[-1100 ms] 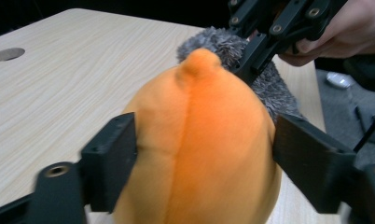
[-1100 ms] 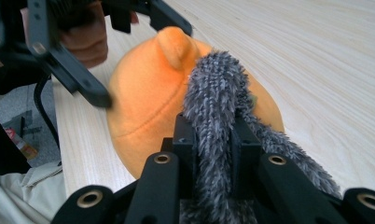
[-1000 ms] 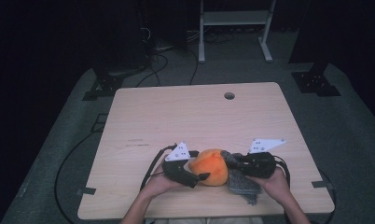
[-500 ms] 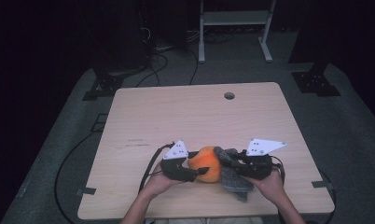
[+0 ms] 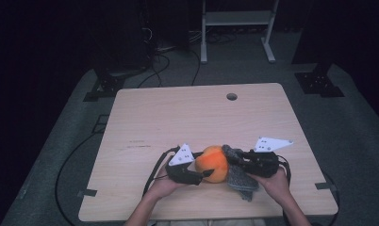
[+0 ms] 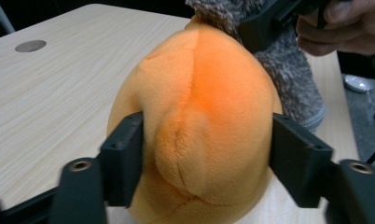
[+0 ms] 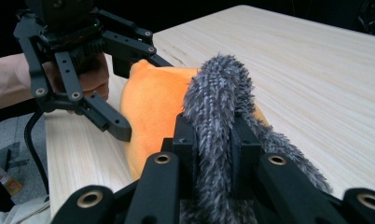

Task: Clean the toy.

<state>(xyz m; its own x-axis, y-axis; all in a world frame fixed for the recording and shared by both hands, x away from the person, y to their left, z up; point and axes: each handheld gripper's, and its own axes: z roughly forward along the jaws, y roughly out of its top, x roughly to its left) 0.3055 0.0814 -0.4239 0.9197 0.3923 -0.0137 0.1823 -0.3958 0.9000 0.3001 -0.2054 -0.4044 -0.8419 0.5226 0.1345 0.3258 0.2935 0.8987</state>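
An orange plush ball (image 5: 212,164) lies near the table's front edge, with a grey furry cloth (image 5: 237,176) against its right side. My left gripper (image 5: 201,168) comes in from the left; its jaws have just been closing and now press into both sides of the plush (image 6: 209,93), denting it. Seen from its own camera, the left gripper (image 6: 206,156) has the plush squeezed between its pads. My right gripper (image 5: 232,159) is shut on a fold of the grey cloth (image 7: 218,88), which stands up between its pads (image 7: 185,135). The plush (image 7: 153,102) lies just beyond.
The light wooden table (image 5: 187,117) has a small round hole (image 5: 232,96) near its far edge. Both hands rest at the front edge. Cables and a white metal stand (image 5: 234,28) are on the dark floor behind the table.
The left gripper's jaws went from wide around the orange plush to clamped on it. The right gripper kept its hold on the grey cloth; neither hand shifted much.
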